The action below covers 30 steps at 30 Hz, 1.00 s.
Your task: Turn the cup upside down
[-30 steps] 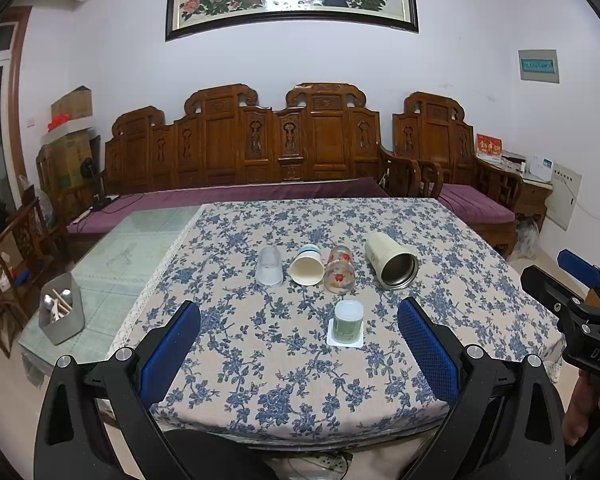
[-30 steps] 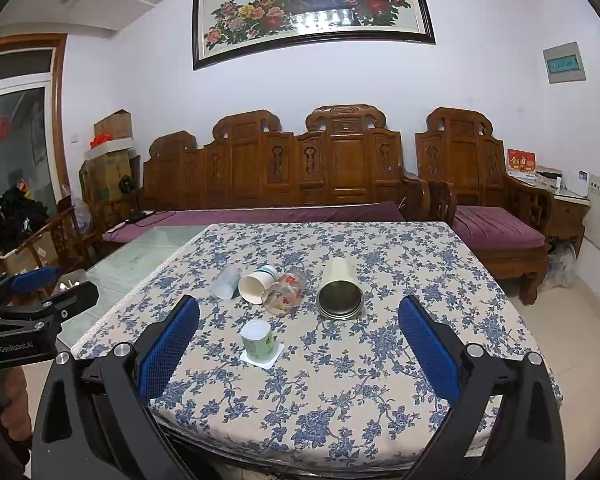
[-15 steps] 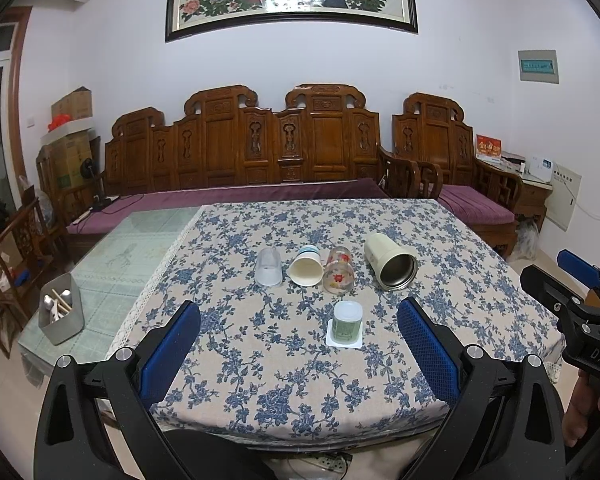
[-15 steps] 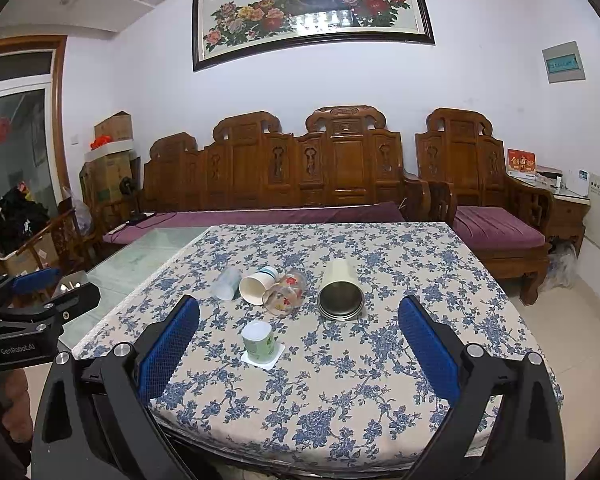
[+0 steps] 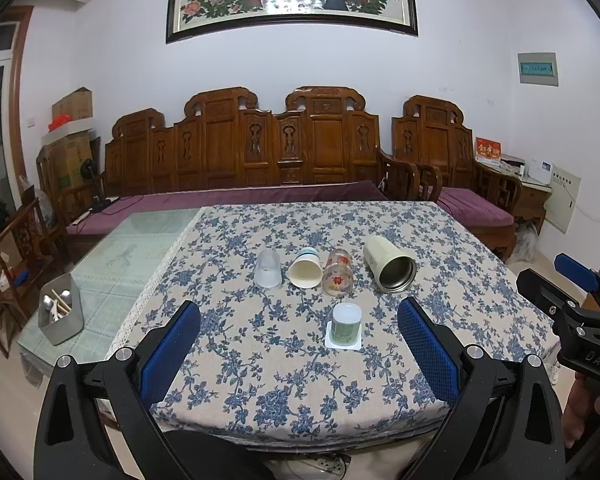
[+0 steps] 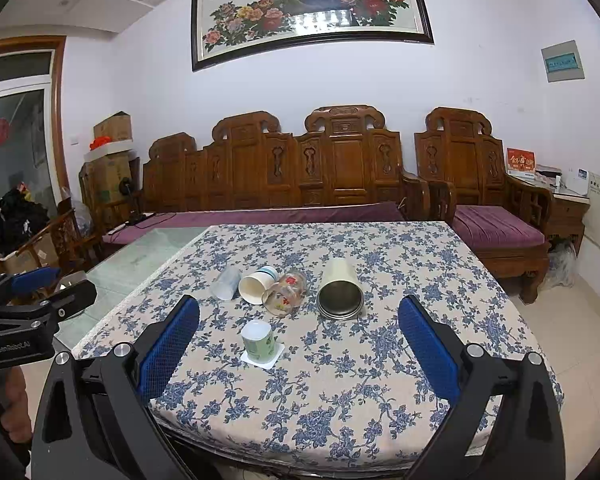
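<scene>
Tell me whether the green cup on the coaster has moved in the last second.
No. The green cup sits on its white coaster, in front of the floral glass, just as in the earlier frames.

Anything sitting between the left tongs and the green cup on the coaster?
Nothing visible: the green cup stands alone on its white coaster, nearer than the four cups lying behind it; only bare tablecloth lies before the open left tongs.
</scene>
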Each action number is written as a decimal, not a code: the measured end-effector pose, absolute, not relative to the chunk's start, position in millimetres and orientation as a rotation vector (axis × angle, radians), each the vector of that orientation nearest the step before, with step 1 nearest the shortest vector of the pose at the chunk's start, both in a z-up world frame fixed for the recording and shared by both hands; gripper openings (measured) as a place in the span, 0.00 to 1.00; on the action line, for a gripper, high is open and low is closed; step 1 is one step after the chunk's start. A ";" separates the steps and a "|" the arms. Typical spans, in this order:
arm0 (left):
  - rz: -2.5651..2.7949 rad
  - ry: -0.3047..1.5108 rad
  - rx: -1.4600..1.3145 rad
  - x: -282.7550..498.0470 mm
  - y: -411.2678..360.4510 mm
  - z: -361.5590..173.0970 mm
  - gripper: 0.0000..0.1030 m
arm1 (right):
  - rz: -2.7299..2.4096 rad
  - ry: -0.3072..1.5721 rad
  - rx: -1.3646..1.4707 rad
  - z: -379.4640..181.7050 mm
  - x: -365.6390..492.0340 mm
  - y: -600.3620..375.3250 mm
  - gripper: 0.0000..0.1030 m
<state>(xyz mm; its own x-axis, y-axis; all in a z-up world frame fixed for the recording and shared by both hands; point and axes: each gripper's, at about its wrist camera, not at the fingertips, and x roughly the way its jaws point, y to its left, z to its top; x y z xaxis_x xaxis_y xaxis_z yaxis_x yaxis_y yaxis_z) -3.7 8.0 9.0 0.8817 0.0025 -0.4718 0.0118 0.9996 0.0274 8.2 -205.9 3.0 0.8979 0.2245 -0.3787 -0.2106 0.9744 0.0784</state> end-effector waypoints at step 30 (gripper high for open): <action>-0.011 0.486 0.022 -5.6 7.6 12.3 0.92 | 0.224 0.394 0.038 2.2 8.3 -207.0 0.97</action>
<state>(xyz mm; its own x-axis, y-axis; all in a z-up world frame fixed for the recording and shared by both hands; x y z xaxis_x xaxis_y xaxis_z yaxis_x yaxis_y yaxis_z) -5.6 7.6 12.3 0.8841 -0.0056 -0.4673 0.0161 0.9997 0.0185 8.3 -207.0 2.2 0.8989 0.2240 -0.3765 -0.2092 0.9746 0.0803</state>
